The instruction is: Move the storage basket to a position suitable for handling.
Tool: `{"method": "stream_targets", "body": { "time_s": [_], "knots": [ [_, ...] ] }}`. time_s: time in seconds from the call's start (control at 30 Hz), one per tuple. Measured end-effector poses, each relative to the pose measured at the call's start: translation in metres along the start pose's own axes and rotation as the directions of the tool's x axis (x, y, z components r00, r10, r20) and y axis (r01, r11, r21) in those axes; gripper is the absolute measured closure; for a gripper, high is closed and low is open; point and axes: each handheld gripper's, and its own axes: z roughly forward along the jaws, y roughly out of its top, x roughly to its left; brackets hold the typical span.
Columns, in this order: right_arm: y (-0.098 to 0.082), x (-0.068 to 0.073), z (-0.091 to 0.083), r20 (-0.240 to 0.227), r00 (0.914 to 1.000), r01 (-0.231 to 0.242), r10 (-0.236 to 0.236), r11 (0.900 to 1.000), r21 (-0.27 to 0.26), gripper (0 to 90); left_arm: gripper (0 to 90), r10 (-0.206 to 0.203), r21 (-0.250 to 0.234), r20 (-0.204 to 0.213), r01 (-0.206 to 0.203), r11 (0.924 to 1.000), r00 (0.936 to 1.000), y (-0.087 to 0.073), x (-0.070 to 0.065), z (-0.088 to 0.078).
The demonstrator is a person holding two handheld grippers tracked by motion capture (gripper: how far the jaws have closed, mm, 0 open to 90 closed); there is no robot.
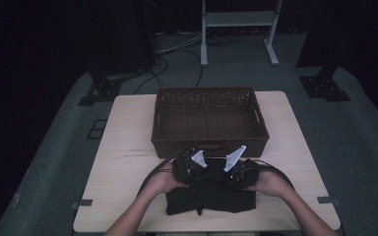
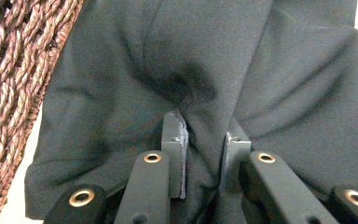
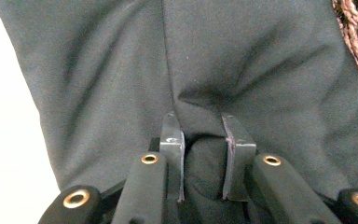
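A black folded cloth point(image 1: 210, 196) lies on the light wooden table point(image 1: 123, 172), just in front of a brown wicker basket point(image 1: 209, 118). My left gripper point(image 1: 189, 172) and right gripper point(image 1: 241, 173) sit side by side on the cloth's far edge, near the basket's front wall. In the left gripper view the left gripper point(image 2: 205, 133) is shut on a bunched fold of the cloth point(image 2: 214, 70), with the basket's weave point(image 2: 9, 70) at the left. The right gripper point(image 3: 203, 133) pinches a fold of the cloth point(image 3: 205, 60) in the same way.
The basket is empty. A white metal frame point(image 1: 238, 29) and cables point(image 1: 177, 54) stand on the grey floor beyond the table. Black stand bases point(image 1: 325, 86) flank the table's far corners. Bare tabletop lies left and right of the cloth.
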Motion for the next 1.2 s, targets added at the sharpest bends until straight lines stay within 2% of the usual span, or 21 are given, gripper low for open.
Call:
{"method": "stream_targets", "body": {
  "time_s": [0.47,0.67,0.7,0.73,0.77,0.8,0.83,0.87,0.93,1.03,1.1,1.13,1.17,1.2],
  "knots": [
    [0.002,0.002,-0.010,-0.004,0.9999,0.015,-0.015,0.999,-0.035,73.3,76.5,0.017,0.000,0.004,-0.017,0.9998,0.9998,0.001,-0.002,-0.009],
    [0.002,0.000,-0.001,-0.016,0.9999,0.005,-0.005,1.000,-0.007,71.9,73.6,0.004,0.017,0.025,-0.004,0.9998,0.9997,-0.002,0.000,-0.002],
    [0.001,0.001,0.003,-0.010,0.9999,0.006,-0.006,1.000,0.010,65.8,67.7,-0.024,0.035,0.049,0.022,0.9992,0.9985,-0.003,0.002,0.002],
    [0.001,0.001,0.003,-0.010,0.9999,0.006,-0.006,1.000,0.010,65.8,59.3,-0.024,0.035,0.049,0.022,0.9992,0.9985,-0.003,0.002,0.002],
    [0.000,0.001,0.008,-0.010,0.9999,-0.001,0.001,0.999,0.032,48.1,50.6,-0.039,0.043,0.060,0.037,0.9984,0.9975,-0.004,0.003,0.003],
    [-0.002,0.001,0.010,-0.013,0.9999,0.001,-0.001,0.999,0.041,43.9,44.2,-0.084,0.064,0.118,0.077,0.9950,0.9894,-0.006,0.005,0.007],
    [-0.004,0.001,0.011,-0.023,0.9997,0.004,-0.003,0.999,0.032,40.3,36.1,-0.100,0.079,0.131,0.090,0.9928,0.9864,-0.006,0.006,0.009],
    [-0.004,0.001,0.011,-0.023,0.9997,0.004,-0.003,0.999,0.032,40.3,32.8,-0.100,0.079,0.131,0.090,0.9928,0.9864,-0.006,0.006,0.009],
    [-0.010,0.001,0.014,-0.045,0.9990,-0.004,0.004,1.000,0.013,33.5,30.5,-0.110,0.077,0.142,0.100,0.9921,0.9837,-0.007,0.006,0.012],
    [-0.009,0.002,0.015,-0.037,0.9993,-0.005,0.006,1.000,0.017,33.7,29.6,-0.095,0.084,0.141,0.084,0.9930,0.9854,-0.005,0.005,0.015],
    [-0.006,0.004,0.016,-0.024,0.9997,-0.005,0.006,0.999,0.038,37.6,29.9,-0.090,0.087,0.132,0.079,0.9931,0.9872,-0.002,0.003,0.017],
    [-0.004,0.005,0.016,-0.023,0.9997,-0.003,0.005,0.999,0.049,42.9,31.4,-0.087,0.090,0.127,0.076,0.9930,0.9881,0.000,0.002,0.017],
    [0.001,0.008,0.016,-0.023,0.9997,-0.008,0.009,0.998,0.070,53.0,36.6,-0.080,0.096,0.125,0.069,0.9930,0.9889,0.002,0.002,0.018],
    [0.001,0.008,0.016,-0.023,0.9997,-0.008,0.009,0.998,0.070,53.0,36.6,-0.082,0.099,0.125,0.069,0.9927,0.9888,0.002,0.002,0.018]
  ]
}}
